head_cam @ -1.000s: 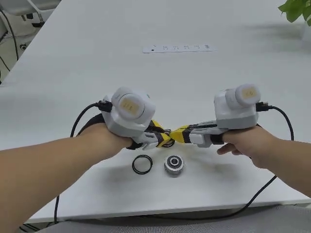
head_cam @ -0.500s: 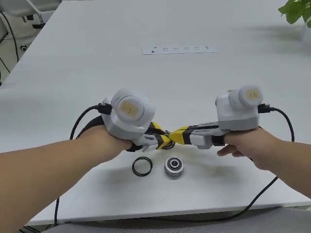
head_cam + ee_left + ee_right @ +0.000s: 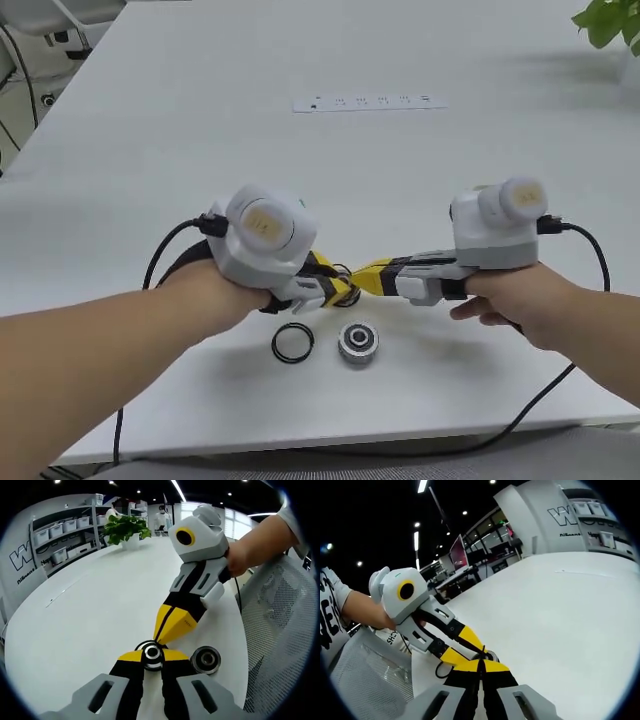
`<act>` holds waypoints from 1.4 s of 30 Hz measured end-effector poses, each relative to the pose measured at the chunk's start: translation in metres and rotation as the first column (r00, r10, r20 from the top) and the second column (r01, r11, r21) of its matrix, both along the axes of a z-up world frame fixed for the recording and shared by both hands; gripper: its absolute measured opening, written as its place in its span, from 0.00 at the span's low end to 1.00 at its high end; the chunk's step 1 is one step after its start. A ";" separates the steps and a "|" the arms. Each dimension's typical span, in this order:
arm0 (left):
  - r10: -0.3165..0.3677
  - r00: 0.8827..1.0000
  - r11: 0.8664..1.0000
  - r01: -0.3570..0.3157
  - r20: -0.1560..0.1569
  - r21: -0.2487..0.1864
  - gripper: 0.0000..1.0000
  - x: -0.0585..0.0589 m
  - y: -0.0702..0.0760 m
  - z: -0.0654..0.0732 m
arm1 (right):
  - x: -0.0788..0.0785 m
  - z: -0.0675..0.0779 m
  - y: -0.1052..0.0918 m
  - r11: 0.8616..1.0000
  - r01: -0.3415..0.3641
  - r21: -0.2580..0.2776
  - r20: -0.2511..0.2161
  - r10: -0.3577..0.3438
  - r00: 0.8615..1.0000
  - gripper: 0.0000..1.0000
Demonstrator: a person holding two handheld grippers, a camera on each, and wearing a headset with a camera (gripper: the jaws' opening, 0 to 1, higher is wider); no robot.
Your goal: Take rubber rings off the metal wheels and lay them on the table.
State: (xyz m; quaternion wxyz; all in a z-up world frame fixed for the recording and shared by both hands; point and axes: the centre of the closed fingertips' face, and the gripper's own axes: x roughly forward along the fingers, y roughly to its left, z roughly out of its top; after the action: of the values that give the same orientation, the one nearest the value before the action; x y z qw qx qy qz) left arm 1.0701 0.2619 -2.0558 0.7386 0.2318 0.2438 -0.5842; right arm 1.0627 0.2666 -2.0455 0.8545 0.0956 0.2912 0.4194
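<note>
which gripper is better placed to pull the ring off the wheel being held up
Right, probably. The left gripper is shut on the wheel, so it is busy steadying it. The right gripper has its tips at that wheel's rim, placed to pull the ring away.

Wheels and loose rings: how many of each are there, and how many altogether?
Wheels: 2
Loose rings: 1
Total: 3
</note>
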 end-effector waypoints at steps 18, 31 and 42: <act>-0.011 1.000 1.000 0.010 -0.002 -0.008 0.09 0.000 -0.001 0.001 | 0.002 -0.004 -0.004 1.000 0.010 -0.023 0.000 -0.010 1.000 0.00; -0.045 0.999 0.999 0.045 0.009 -0.009 0.15 -0.003 0.003 0.010 | 0.002 0.002 -0.004 1.000 0.015 -0.006 0.000 -0.015 1.000 0.00; -0.046 0.999 0.997 0.046 0.008 -0.058 0.25 -0.009 0.015 0.028 | -0.001 0.012 -0.001 1.000 0.016 0.024 0.004 -0.016 1.000 0.00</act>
State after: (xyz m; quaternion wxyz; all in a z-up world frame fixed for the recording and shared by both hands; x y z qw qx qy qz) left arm 1.0614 0.2772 -2.0281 0.7321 0.2177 0.2190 -0.6072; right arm 1.0618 0.2654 -2.0338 0.8572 0.1074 0.2838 0.4161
